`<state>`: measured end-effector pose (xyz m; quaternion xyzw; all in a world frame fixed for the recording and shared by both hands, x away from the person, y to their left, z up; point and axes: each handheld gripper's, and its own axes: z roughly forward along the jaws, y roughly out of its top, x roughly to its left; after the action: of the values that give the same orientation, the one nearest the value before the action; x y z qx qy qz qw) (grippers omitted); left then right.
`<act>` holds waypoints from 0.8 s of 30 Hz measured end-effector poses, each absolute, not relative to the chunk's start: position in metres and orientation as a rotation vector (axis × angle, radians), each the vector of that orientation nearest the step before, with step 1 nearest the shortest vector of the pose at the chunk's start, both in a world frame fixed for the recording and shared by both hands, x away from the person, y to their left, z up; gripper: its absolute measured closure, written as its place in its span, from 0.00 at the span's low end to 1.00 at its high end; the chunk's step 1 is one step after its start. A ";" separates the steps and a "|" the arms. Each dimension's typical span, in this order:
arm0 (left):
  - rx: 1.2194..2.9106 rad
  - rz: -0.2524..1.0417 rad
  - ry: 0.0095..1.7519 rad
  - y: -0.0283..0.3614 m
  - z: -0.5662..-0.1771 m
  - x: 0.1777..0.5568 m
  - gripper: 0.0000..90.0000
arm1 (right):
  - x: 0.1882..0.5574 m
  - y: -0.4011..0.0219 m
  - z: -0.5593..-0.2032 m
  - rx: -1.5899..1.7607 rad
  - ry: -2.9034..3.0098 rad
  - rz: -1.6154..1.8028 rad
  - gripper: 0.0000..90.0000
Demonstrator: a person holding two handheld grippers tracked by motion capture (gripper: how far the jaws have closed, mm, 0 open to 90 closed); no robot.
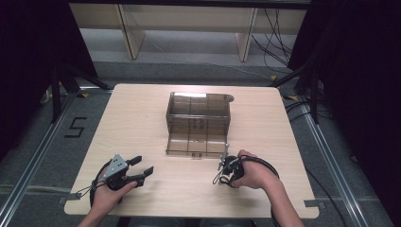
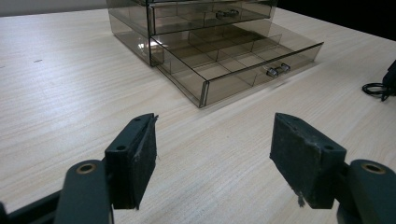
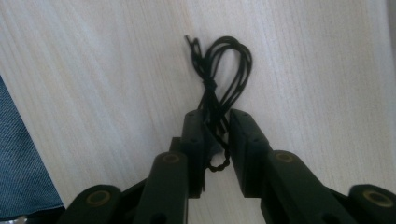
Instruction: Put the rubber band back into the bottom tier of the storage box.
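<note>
Black cord loop (image 3: 219, 79) is pinched in the closed right gripper (image 3: 217, 128); left gripper (image 2: 212, 154) is held open, empty; bottom drawer (image 2: 238, 65) of organizer (image 1: 198, 120), at 12 o'clock, is pulled out, stowing judged pending.

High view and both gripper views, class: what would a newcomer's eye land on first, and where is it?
The smoky clear drawer box at the table's centre, its bottom drawer pulled out and empty. Then the right gripper, nearer the person, shut on a looped black cord.

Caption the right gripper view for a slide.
Right gripper shut on a black looped cord over the wooden table.
</note>
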<state>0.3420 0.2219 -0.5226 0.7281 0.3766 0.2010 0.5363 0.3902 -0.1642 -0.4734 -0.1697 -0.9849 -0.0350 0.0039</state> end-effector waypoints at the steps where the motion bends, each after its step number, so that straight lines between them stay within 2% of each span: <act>1: 1.729 0.476 0.890 0.222 -0.523 0.342 0.35 | 0.390 -0.164 -0.473 -0.534 -3.085 -0.109 0.88; 5: 1.729 0.476 0.889 0.222 -0.523 0.343 0.35 | 0.390 -0.163 -0.473 -0.536 -3.091 -0.112 0.94; 11: 1.733 0.479 0.895 0.222 -0.523 0.342 0.35 | 0.390 -0.162 -0.473 -0.524 -3.088 -0.104 0.96; 24: 1.730 0.474 0.888 0.222 -0.523 0.343 0.35 | 0.390 -0.164 -0.467 -0.568 -3.080 -0.121 0.97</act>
<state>0.3425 0.2217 -0.5231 0.7276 0.3735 0.1993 0.5397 0.3897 -0.1641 -0.4669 -0.1812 -0.9827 -0.0386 0.0037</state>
